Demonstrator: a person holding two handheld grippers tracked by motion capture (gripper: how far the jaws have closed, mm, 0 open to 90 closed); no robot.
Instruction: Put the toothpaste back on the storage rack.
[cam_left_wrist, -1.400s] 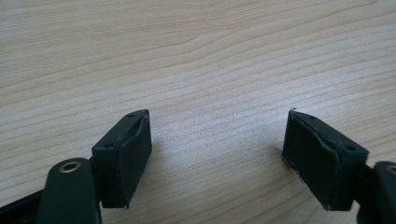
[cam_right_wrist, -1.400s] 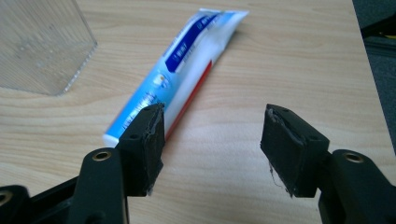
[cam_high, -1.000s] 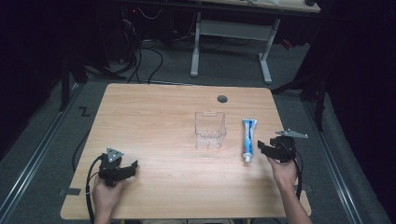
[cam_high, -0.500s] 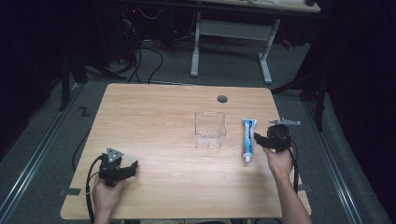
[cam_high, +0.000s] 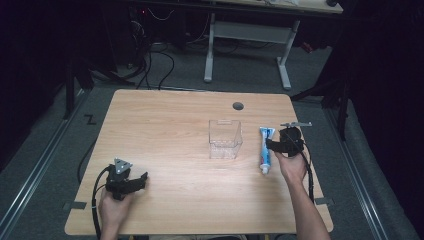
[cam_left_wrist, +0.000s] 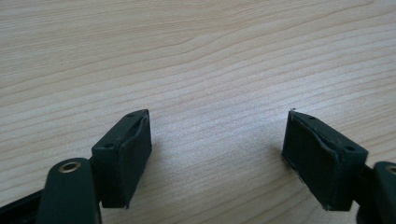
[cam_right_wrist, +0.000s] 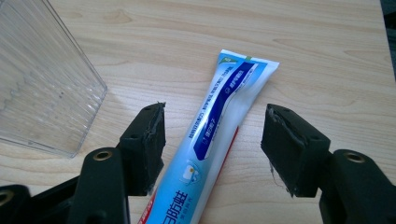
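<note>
A white and blue toothpaste tube (cam_high: 265, 146) lies flat on the wooden table (cam_high: 170, 125), right of a clear plastic box (cam_high: 225, 138). My right gripper (cam_high: 272, 145) hovers over the tube's middle. In the right gripper view the right gripper (cam_right_wrist: 212, 140) is open, one jaw on each side of the tube (cam_right_wrist: 219, 116), not touching it; the clear box (cam_right_wrist: 42, 79) stands at upper left. My left gripper (cam_high: 142, 180) rests at the table's front left. In the left gripper view the left gripper (cam_left_wrist: 217, 144) is open over bare wood.
A round cable hole (cam_high: 238, 106) sits near the table's far edge. A desk frame (cam_high: 250, 35) and cables (cam_high: 150, 55) stand on the floor beyond the table. Each gripper's cable trails off the front edge.
My right gripper has moved forward and left, from the tube's near right side to over its middle. The left gripper has stayed put.
</note>
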